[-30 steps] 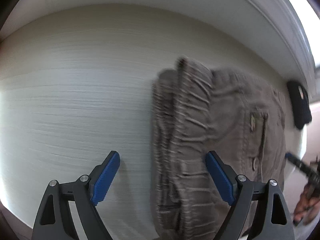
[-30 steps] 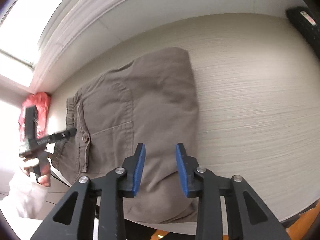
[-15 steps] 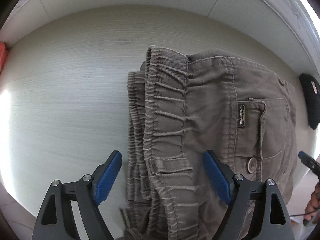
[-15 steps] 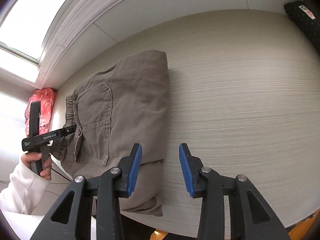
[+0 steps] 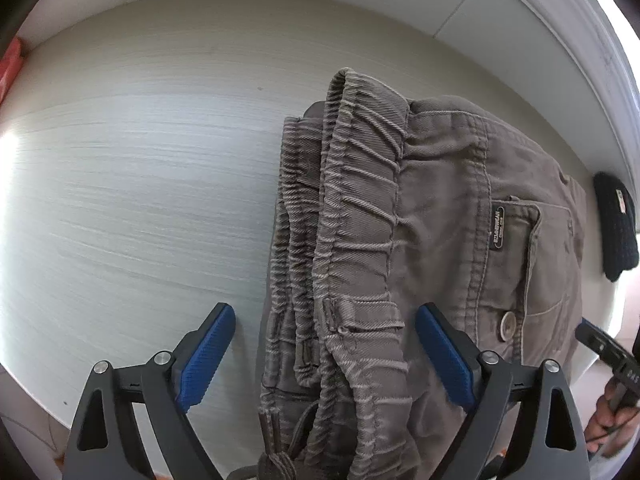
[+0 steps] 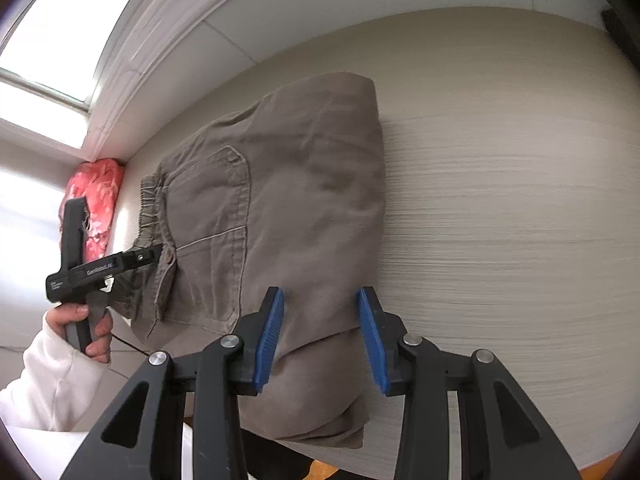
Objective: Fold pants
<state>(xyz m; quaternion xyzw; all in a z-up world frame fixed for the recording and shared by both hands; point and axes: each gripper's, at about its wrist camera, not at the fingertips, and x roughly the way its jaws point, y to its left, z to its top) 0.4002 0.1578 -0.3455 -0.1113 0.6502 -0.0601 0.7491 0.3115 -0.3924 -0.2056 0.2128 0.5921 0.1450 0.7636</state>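
Pants (image 6: 304, 200) are lying folded on table (image 6: 500, 200), near front edge. L gripper (image 5: 325, 354) is gaping wide over waistband (image 5: 352, 208), R gripper (image 6: 320, 338) is sitting part-open over folded end, both gripping nothing. Risk: pinching just top layer & dragging fold apart.

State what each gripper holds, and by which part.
Nothing is held. The left gripper is open astride the folded brown pants' elastic waistband; the right gripper is open over their folded end.

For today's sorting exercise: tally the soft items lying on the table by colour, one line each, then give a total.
Brown: 1, the pants
Red: 1, the patterned bundle
Black: 1, the knit item
Total: 3
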